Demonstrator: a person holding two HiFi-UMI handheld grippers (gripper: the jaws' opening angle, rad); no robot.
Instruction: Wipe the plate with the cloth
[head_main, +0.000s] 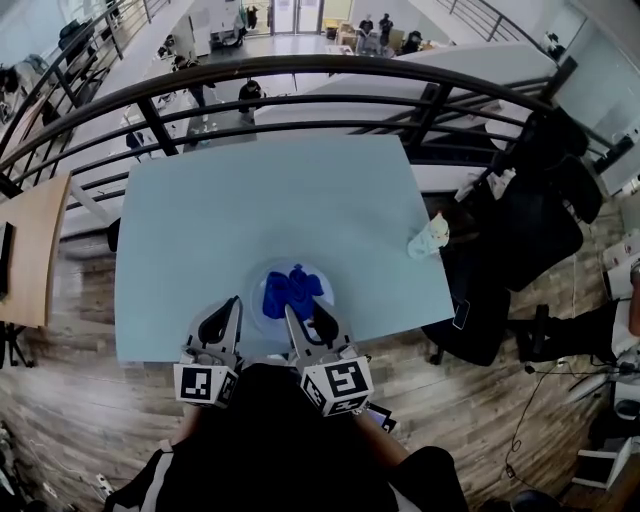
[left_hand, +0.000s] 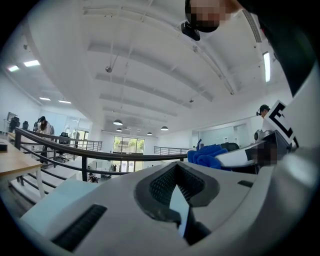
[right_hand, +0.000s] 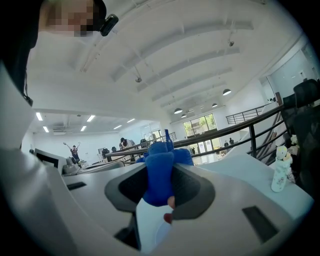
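Note:
A white plate (head_main: 253, 291) sits near the front edge of the pale blue table (head_main: 260, 200), with a blue cloth (head_main: 290, 289) bunched on it. My right gripper (head_main: 301, 309) reaches onto the plate from the near side and is shut on the cloth (right_hand: 159, 172), which fills the gap between its jaws (right_hand: 160, 200). My left gripper (head_main: 232, 304) lies just left of the plate, jaws together with only a thin pale sliver between them (left_hand: 181, 202). In the left gripper view the plate (left_hand: 240, 155) and the cloth (left_hand: 206, 156) show to the right.
A small white bottle (head_main: 428, 238) (right_hand: 280, 170) stands at the table's right edge. A dark railing (head_main: 300, 68) runs beyond the far edge. A black chair with a jacket (head_main: 540, 200) is on the right, a wooden desk (head_main: 30, 250) on the left.

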